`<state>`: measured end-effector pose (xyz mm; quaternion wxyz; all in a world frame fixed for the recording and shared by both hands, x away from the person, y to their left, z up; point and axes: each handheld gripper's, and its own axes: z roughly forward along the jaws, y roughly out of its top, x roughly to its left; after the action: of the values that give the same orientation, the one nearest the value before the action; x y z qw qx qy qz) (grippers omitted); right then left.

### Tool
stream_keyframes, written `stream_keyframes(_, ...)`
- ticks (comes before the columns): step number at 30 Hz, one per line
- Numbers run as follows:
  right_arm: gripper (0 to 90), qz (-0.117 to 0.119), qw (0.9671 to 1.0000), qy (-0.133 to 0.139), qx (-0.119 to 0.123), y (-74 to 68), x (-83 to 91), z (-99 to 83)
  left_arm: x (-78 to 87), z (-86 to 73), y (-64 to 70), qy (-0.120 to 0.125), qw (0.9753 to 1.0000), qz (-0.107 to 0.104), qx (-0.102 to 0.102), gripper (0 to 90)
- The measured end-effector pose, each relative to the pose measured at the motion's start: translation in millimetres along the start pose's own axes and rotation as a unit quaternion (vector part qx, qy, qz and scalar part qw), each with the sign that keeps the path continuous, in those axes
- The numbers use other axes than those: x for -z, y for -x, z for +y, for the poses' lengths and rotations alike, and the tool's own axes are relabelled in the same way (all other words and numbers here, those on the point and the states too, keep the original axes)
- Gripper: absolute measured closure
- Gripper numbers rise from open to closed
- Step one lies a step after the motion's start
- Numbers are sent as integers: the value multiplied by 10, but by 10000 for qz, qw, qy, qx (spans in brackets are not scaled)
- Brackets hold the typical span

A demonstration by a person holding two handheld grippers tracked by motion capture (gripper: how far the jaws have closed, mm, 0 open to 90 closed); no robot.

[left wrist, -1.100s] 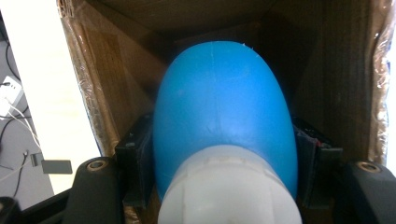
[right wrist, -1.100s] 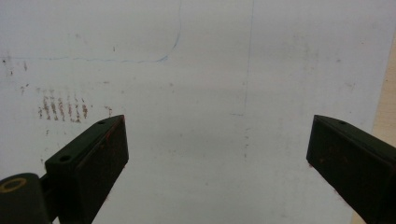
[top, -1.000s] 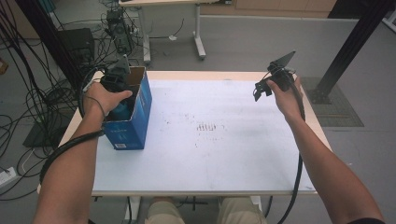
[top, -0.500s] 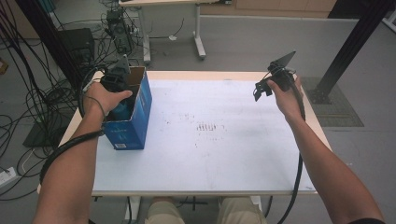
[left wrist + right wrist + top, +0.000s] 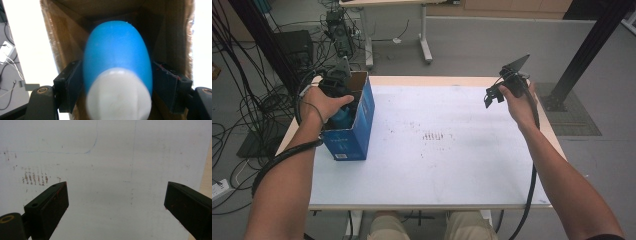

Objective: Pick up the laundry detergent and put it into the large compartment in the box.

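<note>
Left gripper view puts the left gripper (image 5: 120,82) closed on a blue bottle (image 5: 117,57) with a white cap (image 5: 118,96), one jaw pressed to each flank; the bottle's rounded end points down into the brown inside of the box (image 5: 62,40). In the high view that gripper (image 5: 343,97) sits in the open top of the blue box (image 5: 357,135) at about nine o'clock on the table (image 5: 452,175), in the same spot as a second ago; nothing has shifted, so I judge the bottle is paused at the mouth of the box, neither lifted clear nor let go. The right gripper (image 5: 497,92) hangs above the table near two o'clock, likewise unmoved; its own view shows the jaws spread wide and empty over the stained white tabletop (image 5: 112,182).
</note>
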<state>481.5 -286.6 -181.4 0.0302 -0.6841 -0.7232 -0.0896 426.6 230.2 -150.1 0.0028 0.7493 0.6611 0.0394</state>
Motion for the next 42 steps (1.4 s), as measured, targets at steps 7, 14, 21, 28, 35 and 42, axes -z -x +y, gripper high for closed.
stream_keyframes(7, 55, 8, 10000, -11, 26, -29, -7, 9, 235, -92, 11, 133, 9999, 81, -20, 243)
stream_keyframes(14, 54, -3, 10000, -29, 37, -68, -12, 31, 570, -209, 132, 414, 9989, 9, -216, 176)
stream_keyframes(21, 54, 7, 10000, -82, -5, -85, -28, 88, 856, -296, 476, 667, 9967, -92, -450, 111)
stream_keyframes(28, 55, 14, 9998, -167, -68, -66, -61, 141, 1003, -302, 850, 797, 9932, -331, -779, 83)
stream_keyframes(35, 55, 12, 9998, -192, -36, -88, -79, 153, 1013, -278, 1241, 803, 9880, -505, -1216, 73)
stream_keyframes(42, 54, 25, 9998, -186, -70, -50, -53, 141, 942, -237, 1448, 712, 9855, -674, -1386, 72)
